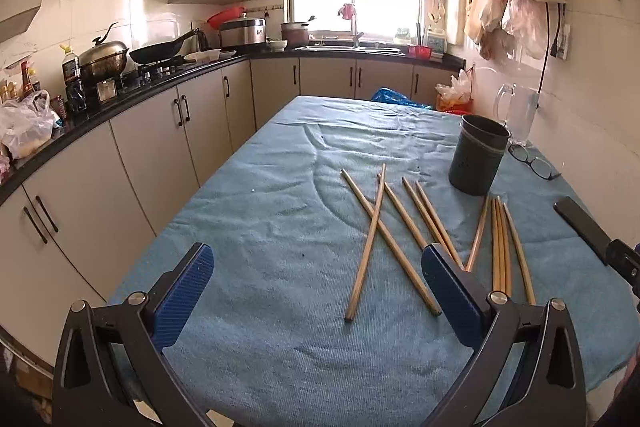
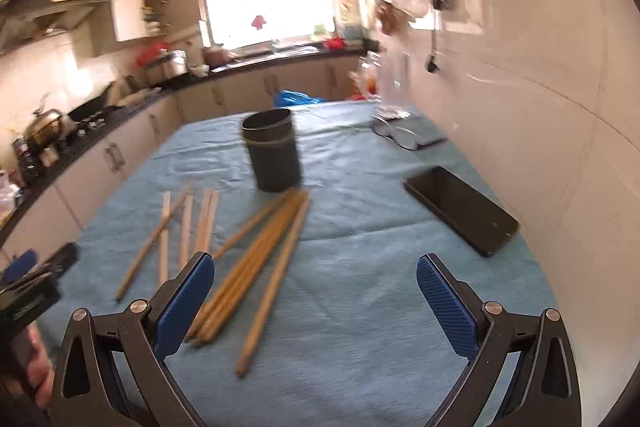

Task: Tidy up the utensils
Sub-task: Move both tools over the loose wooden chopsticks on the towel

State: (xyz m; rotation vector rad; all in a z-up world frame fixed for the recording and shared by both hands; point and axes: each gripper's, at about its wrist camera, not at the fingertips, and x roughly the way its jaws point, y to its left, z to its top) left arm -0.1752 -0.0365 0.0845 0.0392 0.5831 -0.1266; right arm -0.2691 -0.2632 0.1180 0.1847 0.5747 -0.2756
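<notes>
Several wooden chopsticks [image 1: 394, 235] lie loose on the blue cloth, some crossed, some in a bundle [image 1: 502, 247]. They also show in the right wrist view [image 2: 256, 259]. A dark round holder [image 1: 478, 155] stands upright behind them, empty as far as I can see; it also shows in the right wrist view [image 2: 274, 151]. My left gripper [image 1: 318, 269] is open and empty, above the cloth just before the chopsticks. My right gripper [image 2: 316, 279] is open and empty, with the bundle by its left finger.
A black phone [image 2: 462, 209] lies at the right by the wall. Glasses [image 2: 400, 137] and a clear jug [image 1: 516, 111] sit behind the holder. The blue cloth [image 1: 260, 211] covers the table. Kitchen counter [image 1: 120, 99] runs along the left.
</notes>
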